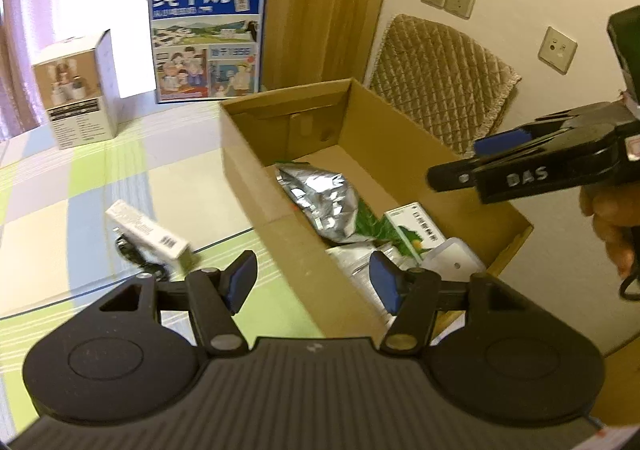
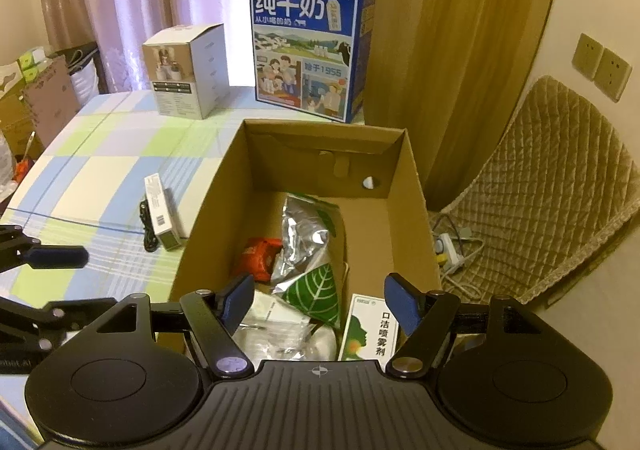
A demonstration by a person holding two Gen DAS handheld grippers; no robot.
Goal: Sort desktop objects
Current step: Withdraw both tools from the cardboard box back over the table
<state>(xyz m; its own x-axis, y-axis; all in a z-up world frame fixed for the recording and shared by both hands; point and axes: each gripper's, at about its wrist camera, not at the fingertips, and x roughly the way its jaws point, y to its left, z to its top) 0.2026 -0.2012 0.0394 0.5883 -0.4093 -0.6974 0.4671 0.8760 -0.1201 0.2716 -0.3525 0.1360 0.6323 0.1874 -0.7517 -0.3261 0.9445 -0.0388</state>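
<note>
An open cardboard box [image 1: 280,205] [image 2: 208,217] stands on the checked tablecloth. Inside lie a silver foil bag [image 1: 320,197] [image 2: 304,238], a green-and-white spray carton [image 1: 416,230] [image 2: 370,330], an orange packet [image 2: 260,254] and white wrapped items. A small white carton [image 1: 148,234] [image 2: 162,213] lies on the table left of the box, on top of a black cable [image 2: 147,226]. My left gripper [image 1: 314,278] [image 2: 60,286] hovers open over the box's near left wall, holding nothing. My right gripper [image 2: 320,298] [image 1: 460,159] is open above the box's near end, nothing between its fingers.
A blue milk case [image 1: 208,33] [image 2: 308,49] and a white product box [image 1: 80,89] [image 2: 188,69] stand at the table's far side. A chair with a quilted cushion [image 1: 440,77] [image 2: 552,177] is right of the box, with a power strip [image 2: 448,250] on the floor.
</note>
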